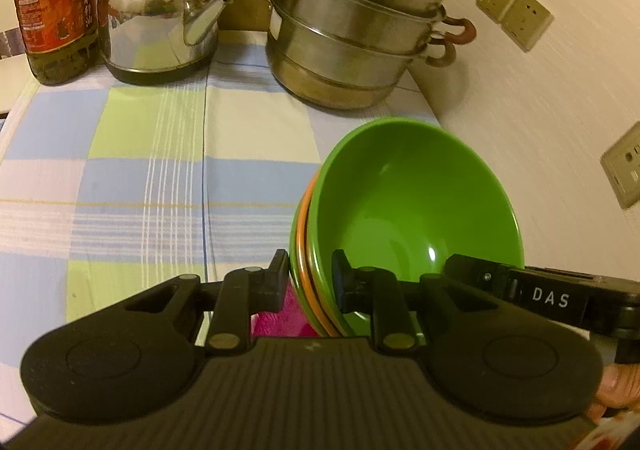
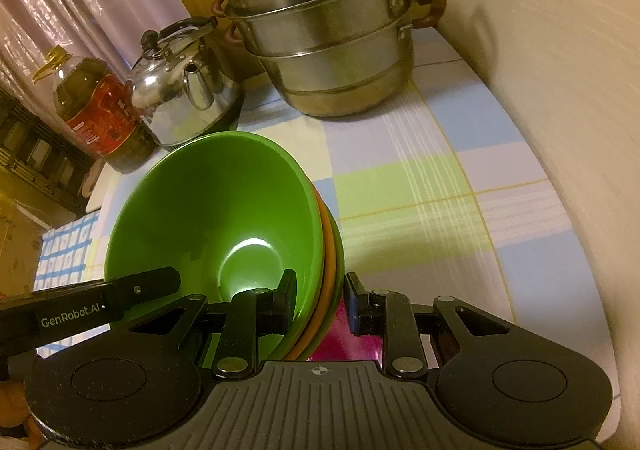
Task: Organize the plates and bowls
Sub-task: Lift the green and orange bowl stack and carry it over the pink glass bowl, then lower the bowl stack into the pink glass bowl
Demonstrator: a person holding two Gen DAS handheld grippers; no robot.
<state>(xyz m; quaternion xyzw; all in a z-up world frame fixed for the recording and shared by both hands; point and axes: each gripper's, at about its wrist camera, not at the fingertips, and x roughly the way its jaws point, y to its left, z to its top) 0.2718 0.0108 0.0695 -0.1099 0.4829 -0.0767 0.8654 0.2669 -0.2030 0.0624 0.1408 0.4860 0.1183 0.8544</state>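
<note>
Already the bowls (image 1: pixel 416 206) sat nested in one stack in front of the steamer (image 1: pixel 352 22), both the left gripper (image 1: pixel 310 282) and right gripper (image 2: pixel 320 304) clamped on opposite rims, so only setting it down seemed left

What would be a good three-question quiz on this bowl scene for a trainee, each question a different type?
1. True or false: the left gripper and the right gripper each clamp the rim of the stack of bowls from opposite sides.
2. Multiple choice: which colour sits just under the top green bowl? A) blue B) orange C) white
3. Short answer: which metal item stands between the oil bottle and the steamer pot?

Key: 1 true; 2 B; 3 the kettle.
</note>
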